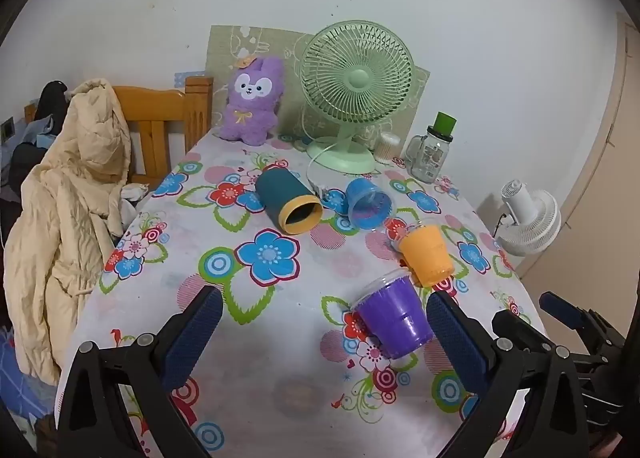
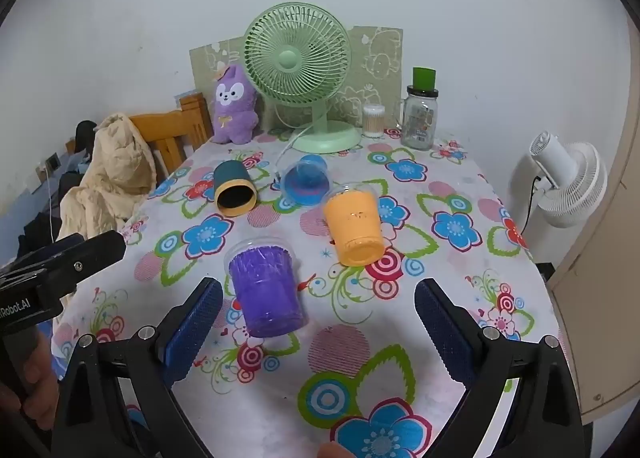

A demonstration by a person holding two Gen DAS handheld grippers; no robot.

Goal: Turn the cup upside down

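The purple cup (image 2: 266, 292) stands upside down on the flowery tabletop (image 2: 440, 258), with its wide clear rim on the cloth and its flat bottom up top. The orange cup (image 2: 356, 224) is just behind the purple cup and a bit to the right, and it is upside down too. Farther back from the purple cup, a blue cup (image 2: 306, 178) and a dark green cup with a yellow rim (image 2: 234, 190) lie on their sides with their mouths facing the cameras. Well behind the purple cup, by the wall, are a green fan (image 2: 298, 58), a purple plush toy (image 2: 234, 106) and a glass jar with a green lid (image 2: 420, 114).

The right tongs (image 2: 318, 322) are spread wide and hold nothing. The purple cup sits just ahead of their left finger. The left tongs (image 1: 324, 332) are spread wide too, with nothing in them. In that view the purple cup (image 1: 394, 314) is close beside their right finger (image 1: 456, 334).
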